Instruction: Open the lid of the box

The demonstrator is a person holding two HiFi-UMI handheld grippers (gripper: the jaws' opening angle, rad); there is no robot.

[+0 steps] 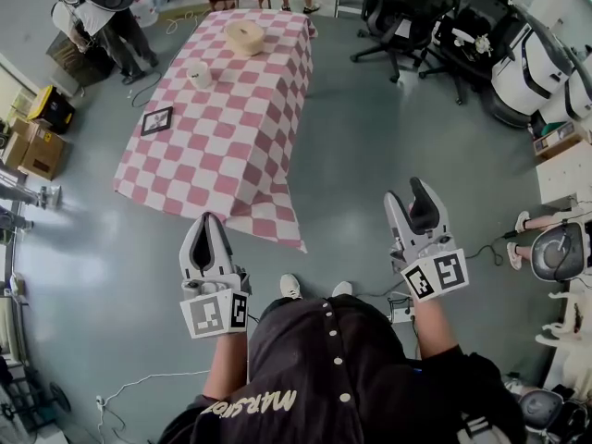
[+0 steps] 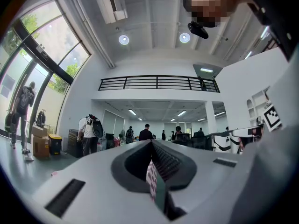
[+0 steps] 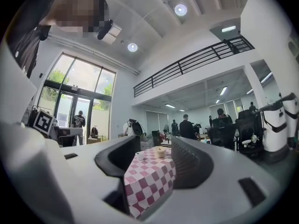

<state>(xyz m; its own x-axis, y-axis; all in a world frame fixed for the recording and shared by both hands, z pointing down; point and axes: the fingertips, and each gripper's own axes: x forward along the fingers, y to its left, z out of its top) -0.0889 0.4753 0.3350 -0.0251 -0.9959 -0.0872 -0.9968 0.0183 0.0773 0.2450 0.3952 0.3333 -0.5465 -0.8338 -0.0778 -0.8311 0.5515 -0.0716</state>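
Note:
The box is round and tan with its lid on. It stands at the far end of a table with a pink-and-white checked cloth. Both grippers hang in the air over the floor, well short of the table's near corner. My left gripper has its jaws together and holds nothing; in the left gripper view only a sliver of cloth shows past the left gripper. My right gripper is open and empty. Between the jaws of the right gripper I see the table and the box, far off.
A small white cup and a black-framed marker card also sit on the cloth. Office chairs stand at the back right. A person and cardboard boxes are at the left. Cables trail on the floor.

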